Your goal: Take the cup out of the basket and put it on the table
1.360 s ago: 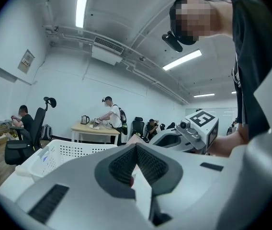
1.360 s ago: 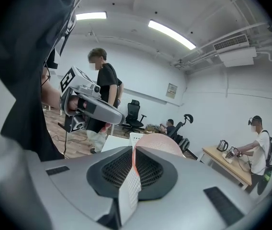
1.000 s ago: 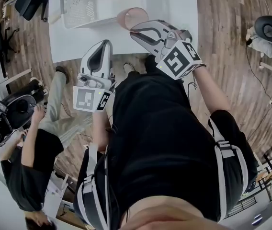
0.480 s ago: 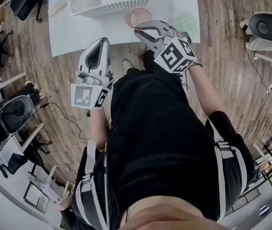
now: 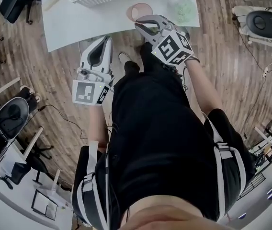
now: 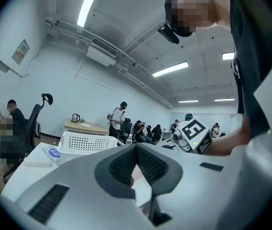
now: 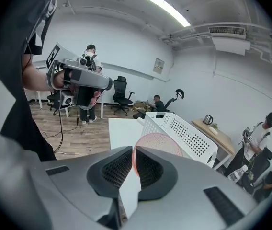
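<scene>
The right gripper [image 5: 143, 24], clamped on the cup [image 5: 139, 11] rim, should set it flat on the table [image 5: 78, 25] before releasing; the left gripper [image 5: 107, 40] is closed and empty.

Just beyond the right tongs [image 5: 140, 24], to their right, lies a pale green thing [image 5: 184, 7]. Well left of the left tongs [image 5: 108, 40] stands a black office chair [image 5: 10, 116].
</scene>
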